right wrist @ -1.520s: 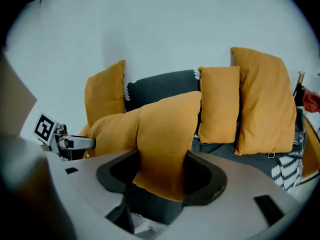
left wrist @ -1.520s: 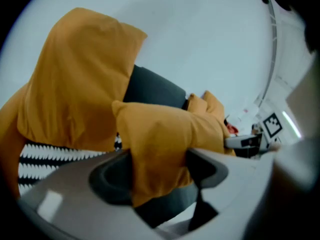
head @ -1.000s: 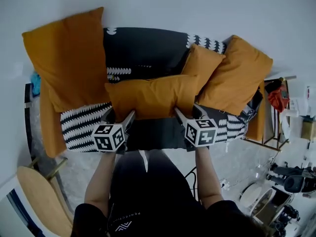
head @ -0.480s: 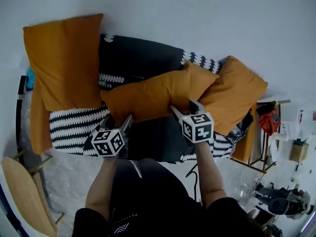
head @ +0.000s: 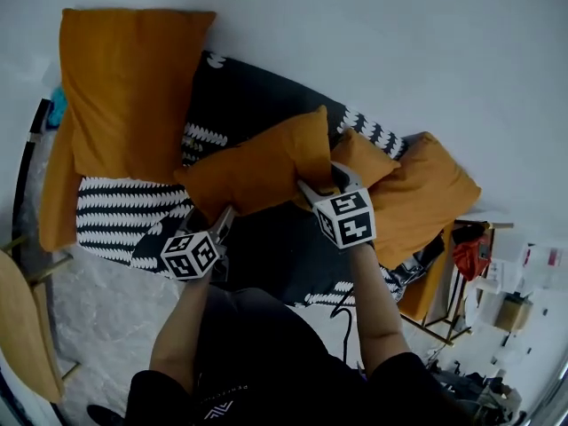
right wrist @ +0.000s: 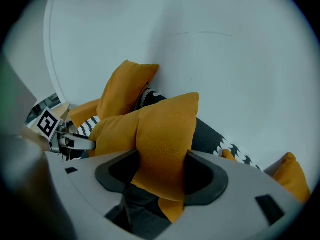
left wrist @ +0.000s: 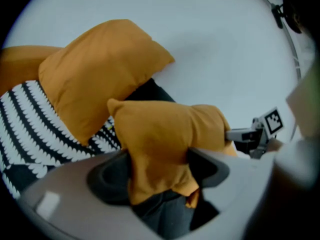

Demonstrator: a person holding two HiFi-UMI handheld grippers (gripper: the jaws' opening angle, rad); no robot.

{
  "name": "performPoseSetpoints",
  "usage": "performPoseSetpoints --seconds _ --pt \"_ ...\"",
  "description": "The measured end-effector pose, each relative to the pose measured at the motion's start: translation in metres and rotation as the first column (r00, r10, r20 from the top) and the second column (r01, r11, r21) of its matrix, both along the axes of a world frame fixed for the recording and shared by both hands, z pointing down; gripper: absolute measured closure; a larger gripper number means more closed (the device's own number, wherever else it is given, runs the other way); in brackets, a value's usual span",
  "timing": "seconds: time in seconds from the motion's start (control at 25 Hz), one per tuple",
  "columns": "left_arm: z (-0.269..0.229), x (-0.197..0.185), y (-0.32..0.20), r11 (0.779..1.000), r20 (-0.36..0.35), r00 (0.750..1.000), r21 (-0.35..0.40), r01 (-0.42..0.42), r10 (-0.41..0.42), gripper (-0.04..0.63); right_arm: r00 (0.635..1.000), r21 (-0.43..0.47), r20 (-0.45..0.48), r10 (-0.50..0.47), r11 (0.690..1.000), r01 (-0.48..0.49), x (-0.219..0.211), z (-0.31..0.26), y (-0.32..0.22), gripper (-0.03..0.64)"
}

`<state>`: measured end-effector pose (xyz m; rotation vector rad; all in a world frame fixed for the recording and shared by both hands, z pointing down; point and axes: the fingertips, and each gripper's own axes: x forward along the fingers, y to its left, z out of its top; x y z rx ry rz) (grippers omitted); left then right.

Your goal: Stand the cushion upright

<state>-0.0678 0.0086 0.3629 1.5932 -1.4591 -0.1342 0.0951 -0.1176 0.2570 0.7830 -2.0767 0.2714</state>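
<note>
Now the orange cushion (head: 257, 167) sits tilted over the sofa (head: 257, 96), its high end toward 2 o'clock. The left gripper (head: 224, 220) pinches its 7 o'clock corner, jaws easing apart. The right gripper (head: 324, 181) clamps its 4 o'clock edge.

Your head camera looks steeply down; the left claw (head: 222, 222) and right claw (head: 321, 185) cameras sit close against the shared cushion (head: 257, 167).

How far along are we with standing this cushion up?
Done: the small orange cushion is gripped at both ends and held above the sofa. In hand: the left gripper and right gripper hold it tilted, not upright. Left: turn it onto an edge and set it against the wall, like the large cushion on the left.
</note>
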Motion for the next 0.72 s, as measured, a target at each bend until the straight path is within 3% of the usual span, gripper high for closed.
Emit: performPoseSetpoints --seconds 0.2,0.72 --pt "0.020 -0.002 -0.003 0.999 -0.029 0.999 -0.010 0.035 -0.035 0.239 0.996 0.018 -0.049 -0.071 0.997 0.072 -0.018 0.008 -0.013 0.334" --pt "0.065 -0.003 -0.035 0.998 -0.085 0.995 -0.042 0.050 -0.054 0.236 0.977 0.067 -0.156 -0.145 0.985 0.157 -0.043 0.031 -0.045 0.325"
